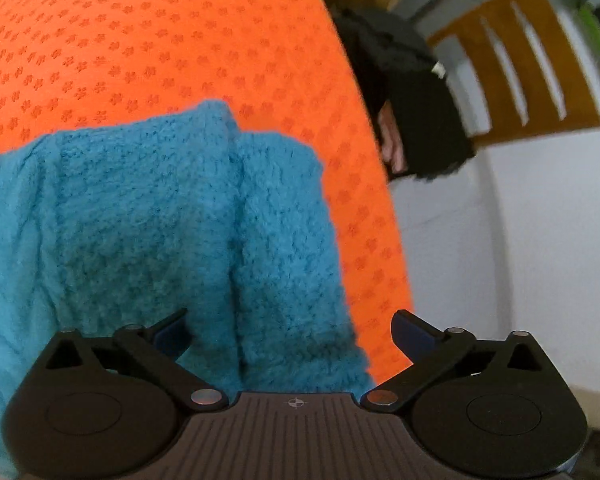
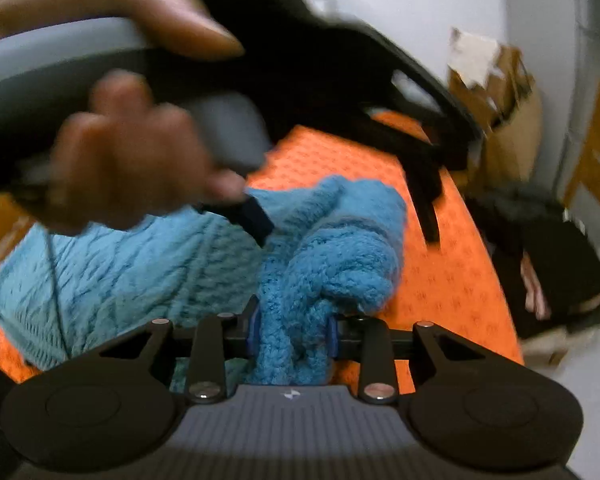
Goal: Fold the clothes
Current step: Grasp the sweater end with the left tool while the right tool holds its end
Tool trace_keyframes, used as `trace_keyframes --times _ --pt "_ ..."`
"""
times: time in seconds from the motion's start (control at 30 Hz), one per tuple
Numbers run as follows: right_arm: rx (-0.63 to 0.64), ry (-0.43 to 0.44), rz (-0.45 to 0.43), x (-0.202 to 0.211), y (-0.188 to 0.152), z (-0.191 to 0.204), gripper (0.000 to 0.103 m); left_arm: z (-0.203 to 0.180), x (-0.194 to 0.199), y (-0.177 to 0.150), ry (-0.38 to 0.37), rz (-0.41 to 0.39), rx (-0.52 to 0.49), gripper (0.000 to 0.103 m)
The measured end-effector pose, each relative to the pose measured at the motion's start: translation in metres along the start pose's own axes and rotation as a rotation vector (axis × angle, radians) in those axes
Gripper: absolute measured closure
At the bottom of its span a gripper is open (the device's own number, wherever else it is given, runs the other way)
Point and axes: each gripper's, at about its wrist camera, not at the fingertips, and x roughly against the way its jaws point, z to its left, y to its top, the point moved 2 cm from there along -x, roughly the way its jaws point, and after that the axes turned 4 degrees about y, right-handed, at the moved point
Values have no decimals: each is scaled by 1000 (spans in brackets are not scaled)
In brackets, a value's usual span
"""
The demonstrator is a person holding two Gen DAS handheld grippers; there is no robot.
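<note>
While the right gripper (image 2: 292, 330) clamps a bunched fold of the blue knitted sweater (image 2: 204, 264), the left gripper (image 1: 290, 330) hangs spread and empty above it.
Sweater lies on the orange patterned mat (image 1: 148, 40); a hand (image 2: 120, 160) grips the left tool's handle.

We see the sweater (image 1: 148, 232) lying on the mat (image 1: 180, 40), filling the left of the left wrist view, mat beyond and to its right. Right of the mat's edge lies a dark garment (image 1: 416, 120), a wooden chair (image 1: 516, 64) behind it. In the right wrist view the left gripper (image 2: 348, 224) hangs above the sweater, cardboard boxes (image 2: 500, 120) beyond the mat.
</note>
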Motion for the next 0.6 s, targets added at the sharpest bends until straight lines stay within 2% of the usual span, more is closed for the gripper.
trace_keyframes --times 0.17,0.2,0.23,0.27,0.33,0.4,0.5,0.6 --pt "107 28 -11 6 7 18 69 3 -3 -3 55 33 -62 0" --pt "120 33 -12 7 8 20 69 3 -4 -3 66 40 -74 3" --pt "131 38 -11 7 9 22 69 4 -5 -4 76 47 -87 7" --pt "140 43 -9 8 10 24 69 5 -5 -5 87 54 -99 18" --pt "152 57 3 6 12 26 69 6 -7 -6 109 67 -124 30" --pt "163 62 16 3 13 27 69 12 -3 -9 113 41 -123 55" --pt "171 76 42 4 16 31 63 29 7 -12 57 -12 -83 67" --pt "102 185 63 18 24 19 55 48 23 -17 -9 -57 -39 70"
